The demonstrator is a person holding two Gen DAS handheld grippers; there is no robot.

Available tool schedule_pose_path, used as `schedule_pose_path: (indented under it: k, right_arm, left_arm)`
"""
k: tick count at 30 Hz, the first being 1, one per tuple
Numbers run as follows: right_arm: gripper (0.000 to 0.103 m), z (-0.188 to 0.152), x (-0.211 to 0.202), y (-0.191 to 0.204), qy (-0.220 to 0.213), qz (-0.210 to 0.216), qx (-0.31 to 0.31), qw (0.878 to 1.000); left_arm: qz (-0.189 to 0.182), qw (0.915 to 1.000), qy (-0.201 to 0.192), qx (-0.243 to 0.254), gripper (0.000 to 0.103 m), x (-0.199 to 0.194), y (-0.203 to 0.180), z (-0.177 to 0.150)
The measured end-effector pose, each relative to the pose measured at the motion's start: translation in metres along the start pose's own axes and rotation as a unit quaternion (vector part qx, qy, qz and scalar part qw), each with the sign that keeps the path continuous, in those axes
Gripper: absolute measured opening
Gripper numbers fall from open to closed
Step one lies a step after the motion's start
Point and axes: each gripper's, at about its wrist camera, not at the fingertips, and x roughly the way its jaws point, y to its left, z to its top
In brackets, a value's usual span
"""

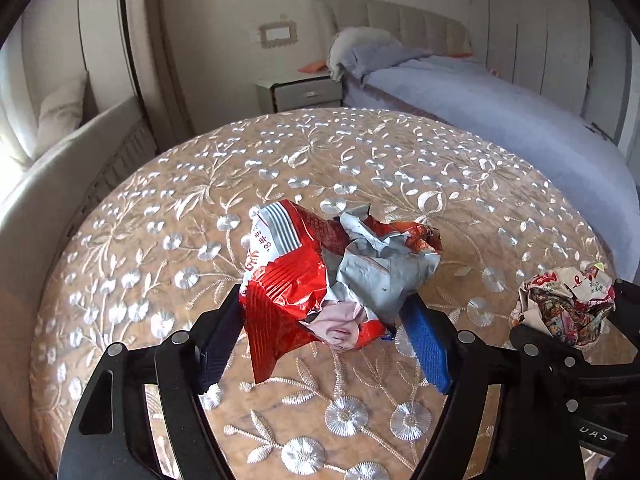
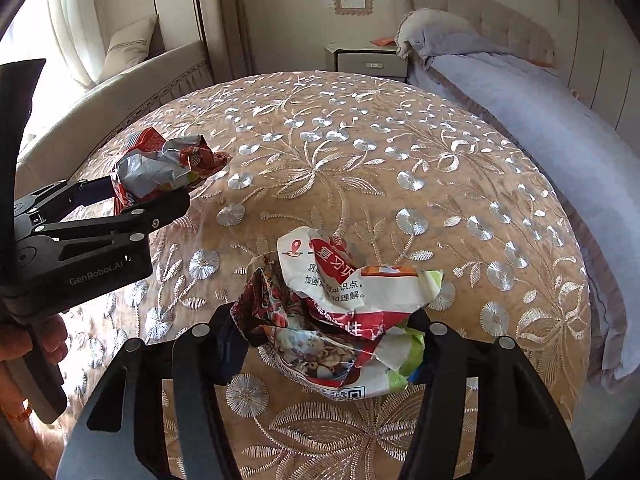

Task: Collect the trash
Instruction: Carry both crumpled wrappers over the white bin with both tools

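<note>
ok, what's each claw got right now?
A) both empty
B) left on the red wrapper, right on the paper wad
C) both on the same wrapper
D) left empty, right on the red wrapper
B: the left claw is closed on the red wrapper, and the right claw is closed on the paper wad, both over the table.

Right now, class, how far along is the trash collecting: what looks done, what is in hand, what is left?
Done: both pieces are picked up. In hand: the left gripper holds the red wrapper; the right gripper holds the crumpled paper. Left: dropping them in a bin, none in view. No other trash shows on the table.
</note>
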Motion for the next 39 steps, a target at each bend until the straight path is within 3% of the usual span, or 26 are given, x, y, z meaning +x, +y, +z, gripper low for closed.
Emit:
schedule_pose_path:
  k: [9, 17, 25, 39]
  right_arm:
    - [0.06, -0.053, -0.081, -0.007, -0.036, 0.007, -0.01, 0.999]
    - [0.06, -0.088, -0.141, -0.027, -0.077, -0.017, 0.006, 0.997]
    - [0.06, -0.115, -0.184, -0.054, -0.104, -0.05, 0.026, 0.993]
    - [0.06, -0.157, -0.221, -0.103, -0.102, -0.113, 0.043, 0.987]
  left_arm:
    - [-0.019, 0.9973, -0.062, 0.035, 0.075, -0.097, -0.047, -0.042]
    - [-0.035, 0.9939, -0.079, 0.068, 0.075, -0.142, -0.089, -0.068]
    - [-0.057, 0.9889, -0.084, 0.109, 0.075, -0.162, -0.132, -0.085]
    - [-0.107, 0.9736, -0.078, 0.186, 0.075, -0.159, -0.215, -0.095]
